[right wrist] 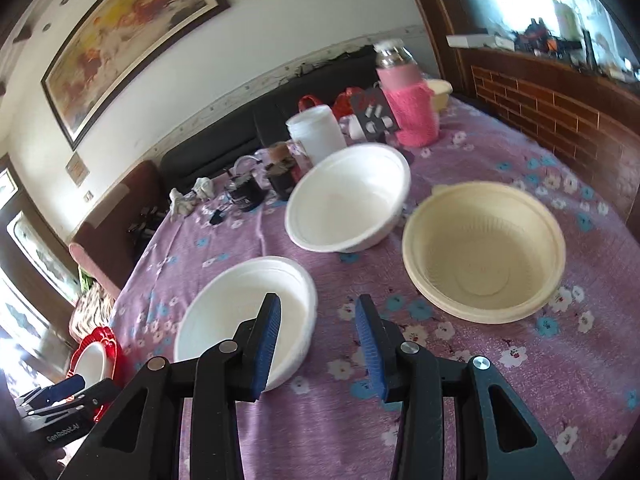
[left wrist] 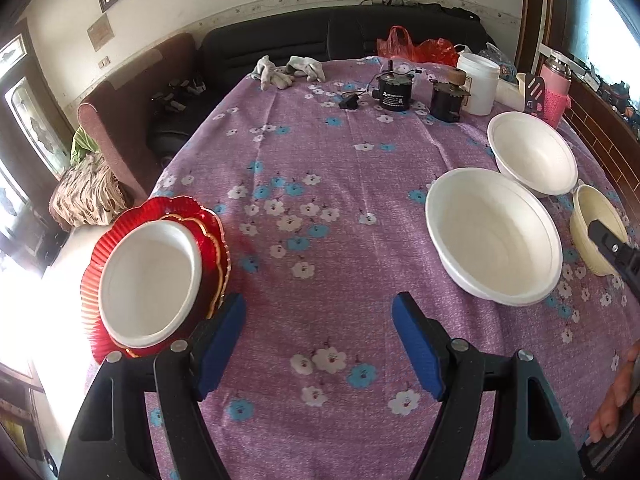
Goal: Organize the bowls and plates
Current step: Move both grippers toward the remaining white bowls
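With both the left tool (left wrist: pixel 318 344) and right tool (right wrist: pixel 316 344) spread and empty, the right one straddled the near white foam bowl (right wrist: pixel 224 312) rim, where a hard pinch could crush or tip it.

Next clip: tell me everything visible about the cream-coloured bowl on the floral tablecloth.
The cream-coloured round plastic-looking bowl sits upright and empty on the purple floral tablecloth, near the table's right edge. It has a flat flanged rim with a small tab at the far side, faint ribbing inside, and a circular flat base. Beside it is a white foam bowl; contact is unclear. The right tongs are open short of it, not touching.
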`<state>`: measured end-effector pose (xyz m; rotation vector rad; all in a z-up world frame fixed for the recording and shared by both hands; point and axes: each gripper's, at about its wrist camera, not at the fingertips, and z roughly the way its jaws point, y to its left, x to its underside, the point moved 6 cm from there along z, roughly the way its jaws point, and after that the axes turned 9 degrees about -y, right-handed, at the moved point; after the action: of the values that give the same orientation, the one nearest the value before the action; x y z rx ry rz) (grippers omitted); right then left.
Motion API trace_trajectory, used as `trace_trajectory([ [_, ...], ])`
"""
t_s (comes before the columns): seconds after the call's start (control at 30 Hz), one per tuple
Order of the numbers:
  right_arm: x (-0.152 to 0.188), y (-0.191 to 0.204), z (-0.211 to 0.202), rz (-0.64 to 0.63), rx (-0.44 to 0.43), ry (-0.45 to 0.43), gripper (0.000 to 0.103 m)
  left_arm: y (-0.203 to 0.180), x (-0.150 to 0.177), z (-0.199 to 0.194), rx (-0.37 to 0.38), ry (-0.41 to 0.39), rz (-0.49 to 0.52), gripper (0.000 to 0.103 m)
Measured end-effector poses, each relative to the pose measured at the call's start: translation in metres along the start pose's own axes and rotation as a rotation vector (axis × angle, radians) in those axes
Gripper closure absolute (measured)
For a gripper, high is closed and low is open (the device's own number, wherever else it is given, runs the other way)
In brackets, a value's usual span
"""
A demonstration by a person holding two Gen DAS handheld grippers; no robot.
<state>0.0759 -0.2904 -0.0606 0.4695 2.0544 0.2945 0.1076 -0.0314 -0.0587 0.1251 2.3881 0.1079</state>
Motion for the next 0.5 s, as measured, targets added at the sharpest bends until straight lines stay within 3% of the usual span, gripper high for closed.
trace_trajectory([
  [0.2, 0.009, -0.019, 0.021, 0.076, -0.044, 0.006, 0.061, -0.016, -0.015, 0.011, 0.020, 0.010, 0.005, 0.028],
  [0.5, 0.009, -0.012, 0.027, 0.098, -0.100, 0.026, 0.060, -0.030, -0.032, 0.024, 0.067, 0.022, -0.012, 0.028],
])
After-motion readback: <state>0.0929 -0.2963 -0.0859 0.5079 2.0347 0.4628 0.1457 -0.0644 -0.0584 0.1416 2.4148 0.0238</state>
